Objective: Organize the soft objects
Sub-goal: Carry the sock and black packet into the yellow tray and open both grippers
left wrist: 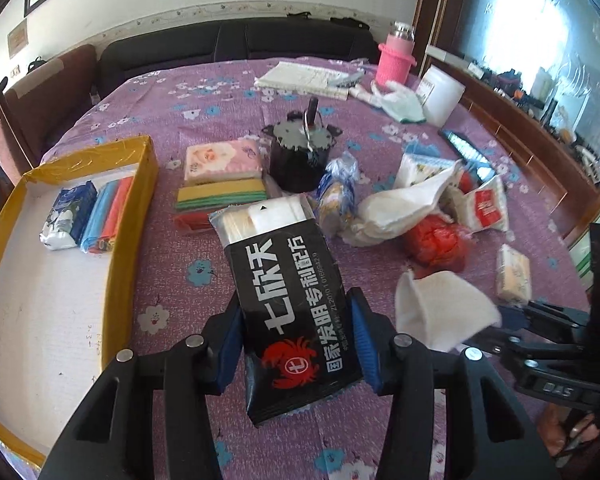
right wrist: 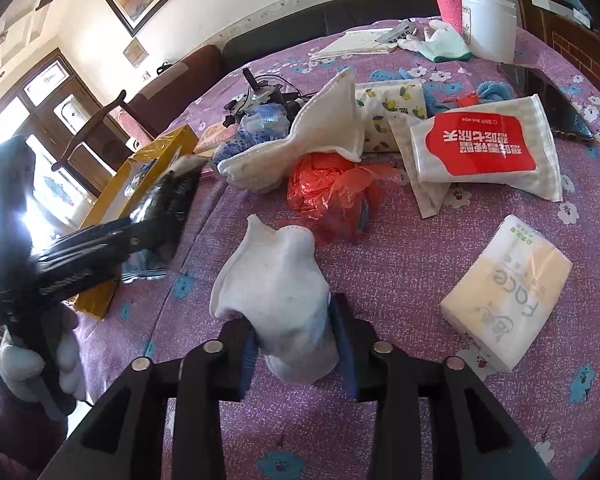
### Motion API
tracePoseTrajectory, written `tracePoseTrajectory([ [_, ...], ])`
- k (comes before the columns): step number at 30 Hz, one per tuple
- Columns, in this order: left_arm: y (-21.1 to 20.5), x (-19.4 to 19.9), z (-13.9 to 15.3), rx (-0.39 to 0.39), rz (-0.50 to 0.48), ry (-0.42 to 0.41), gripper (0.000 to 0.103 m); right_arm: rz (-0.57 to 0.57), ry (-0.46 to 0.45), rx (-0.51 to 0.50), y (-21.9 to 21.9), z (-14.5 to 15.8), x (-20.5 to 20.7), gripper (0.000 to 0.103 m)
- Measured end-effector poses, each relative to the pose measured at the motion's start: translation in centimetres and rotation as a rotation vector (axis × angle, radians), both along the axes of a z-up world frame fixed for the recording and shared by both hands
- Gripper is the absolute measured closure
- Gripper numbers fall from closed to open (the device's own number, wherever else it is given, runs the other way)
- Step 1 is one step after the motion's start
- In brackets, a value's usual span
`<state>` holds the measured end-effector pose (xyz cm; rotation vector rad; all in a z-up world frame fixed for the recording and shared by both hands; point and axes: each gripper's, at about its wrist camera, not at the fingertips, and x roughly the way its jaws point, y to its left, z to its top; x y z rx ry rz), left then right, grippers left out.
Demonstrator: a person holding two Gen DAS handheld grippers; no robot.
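Sorting of soft items into the yellow-edged box (left wrist: pixel 140 184) is judged to be underway, with both grippers loaded at once. The left gripper (left wrist: pixel 296 344) is closed on the black wipes pack (left wrist: pixel 288 300), its blue pads pressed against the pack's two long edges near the lower end. The pack is held lengthwise, so that its far end projects forward over the purple floral tablecloth (left wrist: pixel 172 280), just beside the box's right wall. Such a grip is probably chosen to let the pack be laid flat alongside the tissue packet (left wrist: pixel 66 216) and the coloured bag roll (left wrist: pixel 108 212) already lying at the far end of the box.

The right gripper (right wrist: pixel 296 344) is clamped on a white sock (right wrist: pixel 276 280), taken at its lower part, so that the upper part stands free above the fingers. It is held over the cloth, well apart from the box. A second white sock (right wrist: pixel 320 136), the red plastic bag (right wrist: pixel 332 192), the red-labelled wipes (right wrist: pixel 480 152) and the face tissue pack (right wrist: pixel 508 292) remain loose on the cloth, unsorted.
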<state>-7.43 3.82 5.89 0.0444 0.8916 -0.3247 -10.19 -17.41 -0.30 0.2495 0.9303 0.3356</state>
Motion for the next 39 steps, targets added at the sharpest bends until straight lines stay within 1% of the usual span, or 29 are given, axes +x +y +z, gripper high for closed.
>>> tracePoseTrajectory([
  [2, 0.4, -0.6, 0.5, -0.007, -0.002, -0.008, 0.055, -0.037, -0.030, -0.073, 0.6, 0.5, -0.2, 0.033],
  [5, 0.6, -1.2, 0.9, 0.007, 0.002, -0.018, 0.055, -0.039, -0.067, -0.124, 1.9, 1.3, -0.2, 0.033],
  [6, 0.8, -1.4, 1.0, 0.014, 0.003, -0.023, 0.055, -0.037, -0.074, -0.146, 2.4, 1.5, -0.2, 0.040],
  [7, 0.9, -1.5, 1.1, 0.019, 0.003, -0.028, 0.055, -0.029, -0.072, -0.162, 2.8, 1.6, -0.1, 0.052],
  [8, 1.1, -1.8, 1.2, 0.022, 0.007, -0.036, 0.055, -0.012, -0.057, -0.175, 3.3, 1.6, 0.1, 0.081],
  [9, 1.4, -2.0, 1.4, 0.025, 0.012, -0.043, 0.055, -0.006, -0.047, -0.186, 3.7, 1.6, 0.1, 0.084],
  [12, 2.5, -2.4, 2.1, 0.017, 0.021, -0.063, 0.055, 0.014, -0.053, -0.211, 4.4, 2.0, -0.2, 0.087],
  [15, 4.2, -2.6, 3.0, -0.006, 0.036, -0.073, 0.055, 0.023, -0.071, -0.199, 4.8, 3.2, -0.8, 0.087],
  [17, 5.8, -2.5, 3.7, -0.021, 0.056, -0.082, 0.055, 0.033, -0.095, -0.192, 5.3, 4.4, -1.1, 0.087],
  [19, 7.5, -2.3, 4.5, -0.019, 0.084, -0.100, 0.055, 0.049, -0.120, -0.186, 6.3, 5.8, -1.2, 0.087],
  [24, 11.9, -1.1, 5.5, 0.026, 0.170, -0.132, 0.055, 0.120, -0.139, -0.120, 9.3, 8.3, 0.2, 0.087],
  [28, 15.9, 0.8, 5.7, 0.096, 0.239, -0.143, 0.055, 0.188, -0.143, -0.094, 13.1, 9.5, 1.8, 0.087],
  [30, 18.2, 2.2, 5.5, 0.114, 0.274, -0.127, 0.055, 0.227, -0.146, -0.091, 15.5, 9.8, 2.6, 0.087],
  [34, 22.0, 5.3, 5.0, 0.119, 0.329, -0.085, 0.055, 0.290, -0.154, -0.101, 19.7, 10.2, 3.8, 0.087],
  [37, 24.0, 7.9, 4.1, 0.093, 0.348, -0.034, 0.055, 0.327, -0.142, -0.099, 22.7, 9.9, 5.1, 0.087],
  [39, 25.2, 9.6, 3.3, 0.057, 0.349, 0.010, 0.055, 0.346, -0.143, -0.099, 24.6, 9.4, 6.1, 0.087],
])
